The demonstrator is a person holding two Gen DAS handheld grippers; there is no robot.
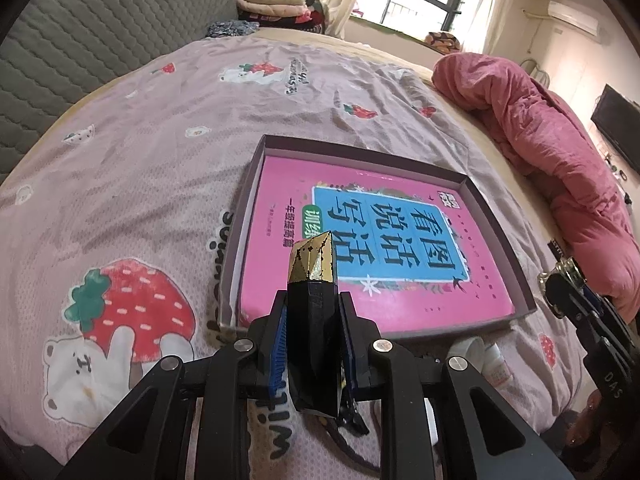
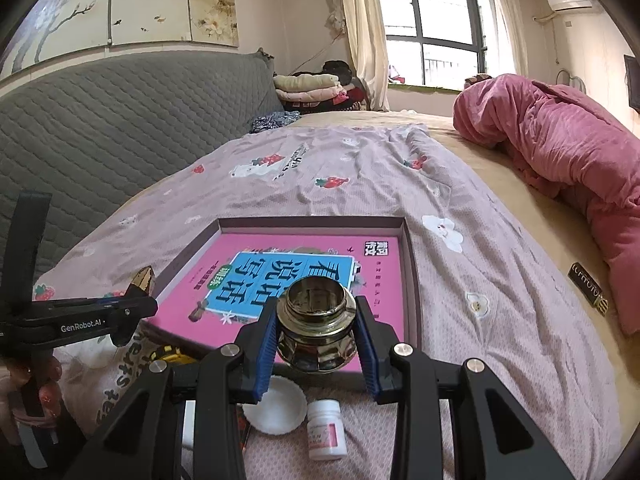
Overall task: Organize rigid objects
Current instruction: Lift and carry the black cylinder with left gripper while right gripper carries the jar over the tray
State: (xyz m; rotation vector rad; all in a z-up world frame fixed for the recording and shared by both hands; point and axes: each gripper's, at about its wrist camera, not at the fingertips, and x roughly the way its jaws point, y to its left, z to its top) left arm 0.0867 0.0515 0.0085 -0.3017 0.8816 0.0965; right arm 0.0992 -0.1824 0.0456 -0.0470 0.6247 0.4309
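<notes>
Black faceted case with gold tip [image 1: 314, 312], pinched upright between the left gripper [image 1: 312, 340] pads, held above the near edge of a shallow box [image 1: 256, 160] containing a pink book [image 1: 360, 240] on the strawberry-print sheet [image 1: 160, 120]. Right wrist view: right gripper [image 2: 318, 340] clamps a gold-toned jar [image 2: 316, 328], mouth up, over the box's near rim. White bottle [image 2: 325, 428] and white lid [image 2: 274, 406] lie on the sheet below.
</notes>
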